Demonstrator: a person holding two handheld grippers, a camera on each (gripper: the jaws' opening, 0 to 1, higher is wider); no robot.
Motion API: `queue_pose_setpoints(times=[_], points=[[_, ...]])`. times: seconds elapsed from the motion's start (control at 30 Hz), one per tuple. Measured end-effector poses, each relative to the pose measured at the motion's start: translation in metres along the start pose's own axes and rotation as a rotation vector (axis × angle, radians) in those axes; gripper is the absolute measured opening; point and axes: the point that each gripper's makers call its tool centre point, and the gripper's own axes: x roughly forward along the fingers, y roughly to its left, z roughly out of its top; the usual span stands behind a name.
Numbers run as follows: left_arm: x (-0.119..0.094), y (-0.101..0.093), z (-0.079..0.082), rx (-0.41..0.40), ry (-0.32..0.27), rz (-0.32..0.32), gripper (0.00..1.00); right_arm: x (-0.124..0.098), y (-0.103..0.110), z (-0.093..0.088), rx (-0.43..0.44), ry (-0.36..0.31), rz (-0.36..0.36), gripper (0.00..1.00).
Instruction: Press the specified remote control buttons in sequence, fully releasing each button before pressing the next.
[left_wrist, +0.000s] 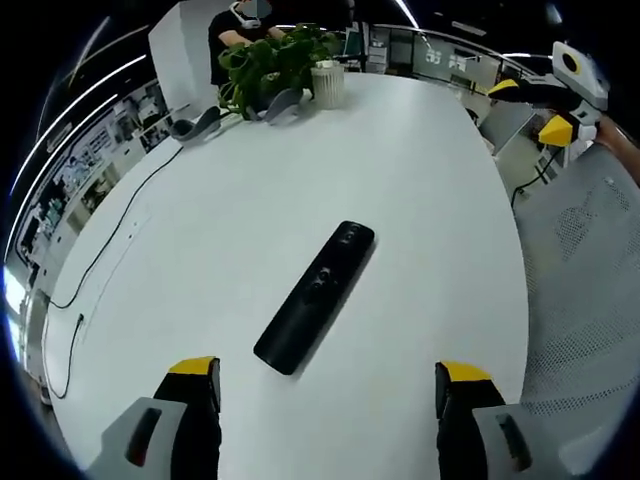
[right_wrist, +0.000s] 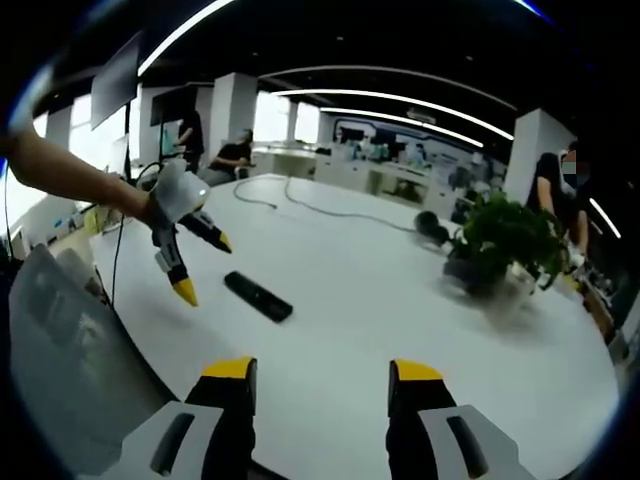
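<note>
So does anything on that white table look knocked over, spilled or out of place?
Nothing stands out. The remote lies flat on the table, the potted plant stands upright, and a cable trails loosely along one edge.

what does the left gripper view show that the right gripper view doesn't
Left gripper view: the button clusters on the black remote seen from above, and a thin cable trailing across the white table on the left.

Right gripper view: the left hand-held gripper from outside, jaws open above the remote, with the person's forearm behind it, plus seated people far back.

Both: the remote, the table, the potted plant, and open yellow-tipped jaws; the right hand-held gripper touches nothing.
</note>
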Motion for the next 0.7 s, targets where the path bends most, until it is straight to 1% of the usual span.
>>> queue_pose_setpoints(times=[0.13,0.23,0.4,0.7], points=[[0.002,0.003,-0.001,-0.006,0.009,-0.005,0.93,0.001,0.001,-0.002,-0.008,0.012,0.001,0.48],[0.003,0.005,0.000,-0.012,0.009,-0.010,0.90,0.001,0.002,-0.003,-0.013,0.020,0.007,0.48],[0.005,0.012,0.000,-0.014,0.015,-0.007,0.89,0.002,0.003,-0.003,-0.012,0.018,0.015,0.45],[0.009,0.017,-0.001,-0.007,0.030,-0.009,0.89,0.002,0.003,-0.003,-0.009,0.019,0.016,0.44]])
